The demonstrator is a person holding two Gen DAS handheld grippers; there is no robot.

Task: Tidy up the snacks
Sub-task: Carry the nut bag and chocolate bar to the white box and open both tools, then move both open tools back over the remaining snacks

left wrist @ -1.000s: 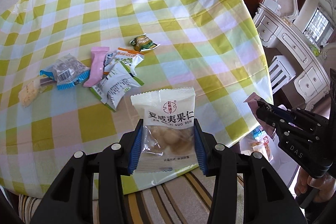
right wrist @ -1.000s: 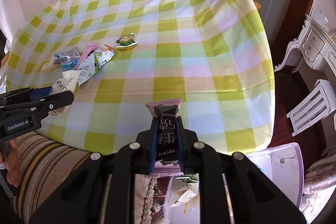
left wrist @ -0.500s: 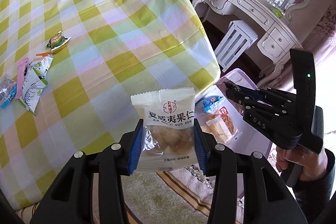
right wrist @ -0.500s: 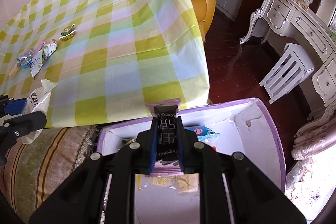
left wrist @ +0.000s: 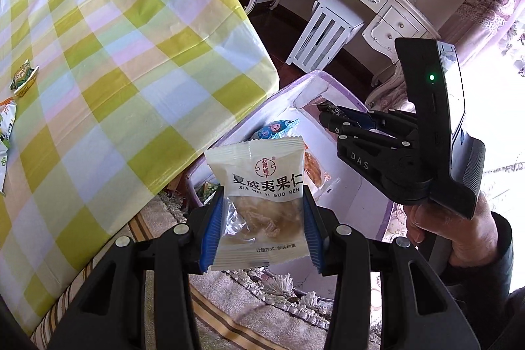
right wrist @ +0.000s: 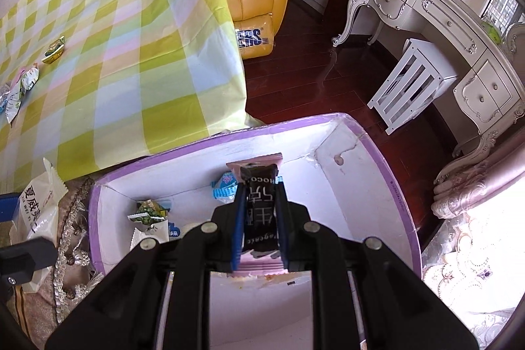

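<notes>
Both grippers are now swinging off the surface (right wrist: 124,54) toward the box (right wrist: 403,205): right gripper (right wrist: 259,218) clamping the pink bar (right wrist: 259,209) over it, left gripper (left wrist: 262,228) gripping the white packet (left wrist: 259,186) beside its edge.

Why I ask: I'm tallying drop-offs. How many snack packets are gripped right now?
2. A white packet is pinched in the left gripper, beside the purple-rimmed box; a black-and-pink bar is pinched in the right gripper, over the box. No other gripped packet shows.
</notes>
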